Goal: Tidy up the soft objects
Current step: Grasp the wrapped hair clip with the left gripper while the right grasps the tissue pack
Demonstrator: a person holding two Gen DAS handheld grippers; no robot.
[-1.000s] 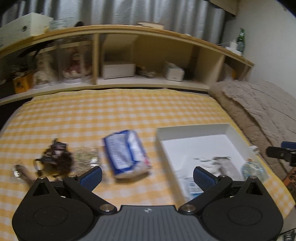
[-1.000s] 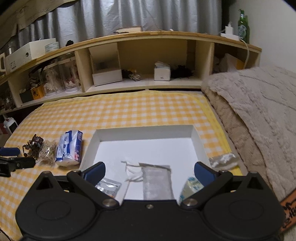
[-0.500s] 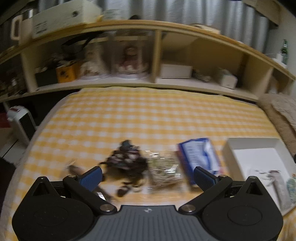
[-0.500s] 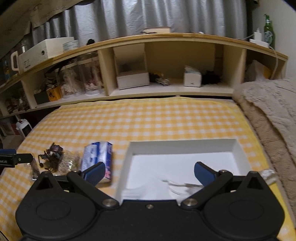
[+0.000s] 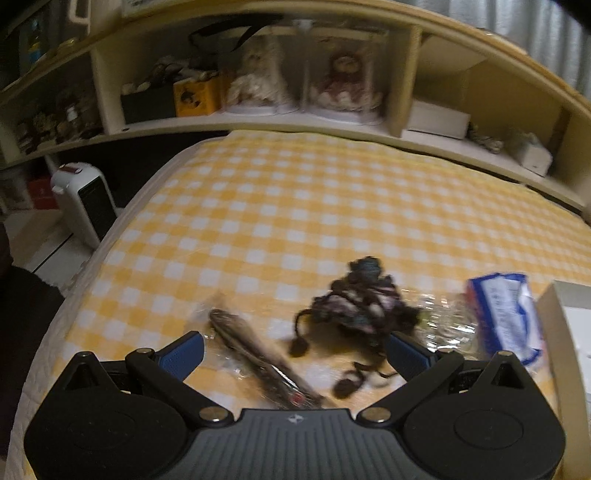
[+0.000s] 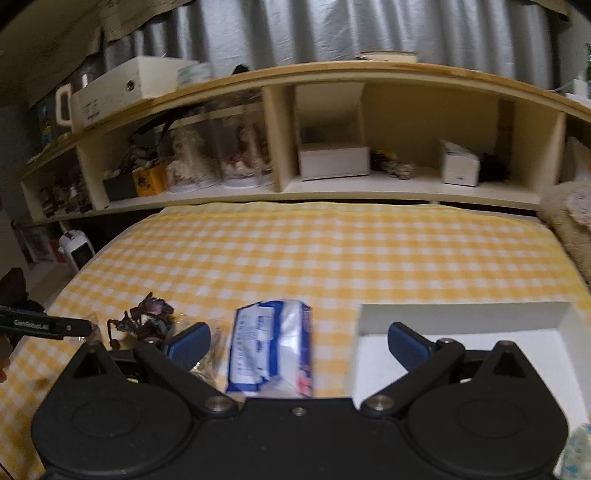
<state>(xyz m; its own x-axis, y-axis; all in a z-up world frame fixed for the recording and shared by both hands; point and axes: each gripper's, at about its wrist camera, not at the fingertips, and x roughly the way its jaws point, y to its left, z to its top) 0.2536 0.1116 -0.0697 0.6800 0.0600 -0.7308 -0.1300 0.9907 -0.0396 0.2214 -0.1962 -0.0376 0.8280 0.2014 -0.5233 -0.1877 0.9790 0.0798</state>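
Blue pads on both tools sit wide apart, nothing between them. Left gripper (image 5: 295, 349) hangs low over the near edge of the yellow check cloth (image 5: 314, 206), spread around a slim brownish item in a clear sleeve (image 5: 255, 350) that lies diagonal between the fingers. Just right of it: dark tangled yarn bundle (image 5: 360, 306), its loose tails trailing toward the right-hand pad. Then a crinkly clear bag (image 5: 448, 325), then the blue-white tissue pack (image 5: 502, 314), then the white box (image 5: 554, 306) at the far right.

Right gripper (image 6: 299, 341) is spread too, the tissue pack (image 6: 271, 350) between its fingers; whether the pads touch it I can't tell. White box (image 6: 461, 314) is just right of that pack.

My read: the left is lining up on the sleeved item or the yarn, not yet committed. To do it well:
- centre on one item only, yarn tails snag easily
- go down until the tips press the cloth, the sleeve is flat and slippery
- pinch across the narrow width, not along it
- lift straight, watch for dragging the neighbour

Farther back: wooden shelf (image 6: 369, 192) with boxed dolls (image 5: 343, 88), grey curtain (image 6: 332, 29) behind.
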